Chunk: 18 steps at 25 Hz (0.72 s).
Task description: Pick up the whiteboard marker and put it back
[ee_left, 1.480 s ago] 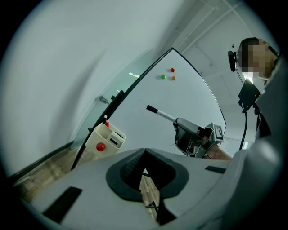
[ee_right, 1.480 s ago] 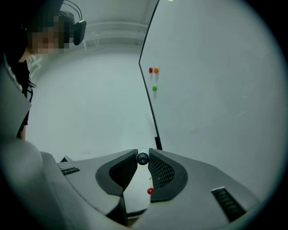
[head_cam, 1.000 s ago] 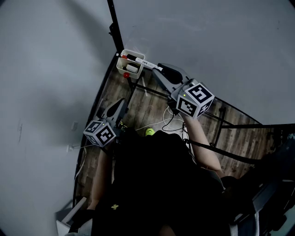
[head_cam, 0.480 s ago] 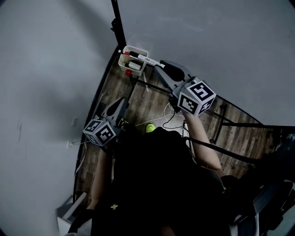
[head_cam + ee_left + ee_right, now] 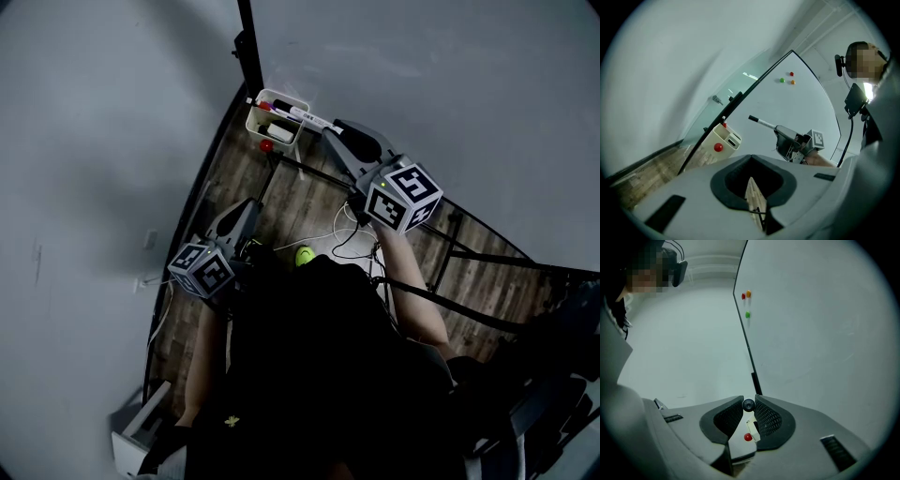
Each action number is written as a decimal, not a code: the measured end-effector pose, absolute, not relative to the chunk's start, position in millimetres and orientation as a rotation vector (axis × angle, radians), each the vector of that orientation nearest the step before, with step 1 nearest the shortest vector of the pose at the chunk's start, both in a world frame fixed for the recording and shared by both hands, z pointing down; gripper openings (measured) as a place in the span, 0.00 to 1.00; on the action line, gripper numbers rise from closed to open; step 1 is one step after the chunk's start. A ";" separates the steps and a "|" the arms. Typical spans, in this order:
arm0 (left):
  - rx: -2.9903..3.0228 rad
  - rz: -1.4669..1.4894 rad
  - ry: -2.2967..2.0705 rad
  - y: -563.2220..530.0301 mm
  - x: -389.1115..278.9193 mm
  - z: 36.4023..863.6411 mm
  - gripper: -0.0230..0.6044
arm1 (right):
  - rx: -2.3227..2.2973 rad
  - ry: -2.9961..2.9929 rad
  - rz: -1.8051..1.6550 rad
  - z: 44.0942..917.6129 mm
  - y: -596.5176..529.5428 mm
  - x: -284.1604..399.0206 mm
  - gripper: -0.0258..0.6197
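Observation:
My right gripper [image 5: 334, 133] is shut on the whiteboard marker [image 5: 309, 117], a white barrel with a black cap. The marker sticks out level, its cap end over the white holder box [image 5: 259, 120] on the whiteboard's lower edge. That box holds other markers and has a red magnet [image 5: 266, 145] on its front. In the right gripper view the marker [image 5: 748, 404] shows end-on between the pads, with the holder [image 5: 740, 446] below. The left gripper view shows the marker [image 5: 761, 123], the right gripper [image 5: 774, 128] and the holder [image 5: 723, 138]. My left gripper [image 5: 246, 208] hangs low at the left, shut and empty.
The whiteboard [image 5: 422, 84] fills the right, with a black frame edge [image 5: 248, 42] and stand legs [image 5: 450, 239] on the wooden floor. Three small magnets [image 5: 787, 78] sit high on the board. A green ball [image 5: 304, 255] and white cables [image 5: 337, 246] lie on the floor.
The right gripper has carried the marker slightly down and closer by the holder box. The left gripper has stayed where it was.

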<state>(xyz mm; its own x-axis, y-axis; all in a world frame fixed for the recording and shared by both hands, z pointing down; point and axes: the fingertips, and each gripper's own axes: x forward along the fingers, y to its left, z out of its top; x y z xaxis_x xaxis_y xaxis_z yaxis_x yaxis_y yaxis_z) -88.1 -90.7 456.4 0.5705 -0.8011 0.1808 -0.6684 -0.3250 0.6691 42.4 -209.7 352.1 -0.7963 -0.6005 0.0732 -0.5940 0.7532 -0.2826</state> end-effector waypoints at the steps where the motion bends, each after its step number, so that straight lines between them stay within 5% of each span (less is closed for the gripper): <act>1: 2.079 -0.238 -1.172 -90.8 -88.7 456.5 0.09 | -0.996 2.922 -0.465 354.1 -212.1 42.0 0.17; 18: 2.005 -0.220 -1.212 -90.3 -107.4 463.3 0.09 | -1.012 2.925 -0.555 381.0 -243.2 28.6 0.17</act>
<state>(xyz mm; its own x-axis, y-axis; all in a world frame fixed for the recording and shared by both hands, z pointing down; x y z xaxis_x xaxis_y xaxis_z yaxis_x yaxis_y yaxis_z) -107.4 -90.3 463.3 0.5326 -0.8145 0.2298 -0.6822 -0.2525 0.6862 28.6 -243.2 381.0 -0.7929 -0.5980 0.1167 -0.5992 0.7306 -0.3274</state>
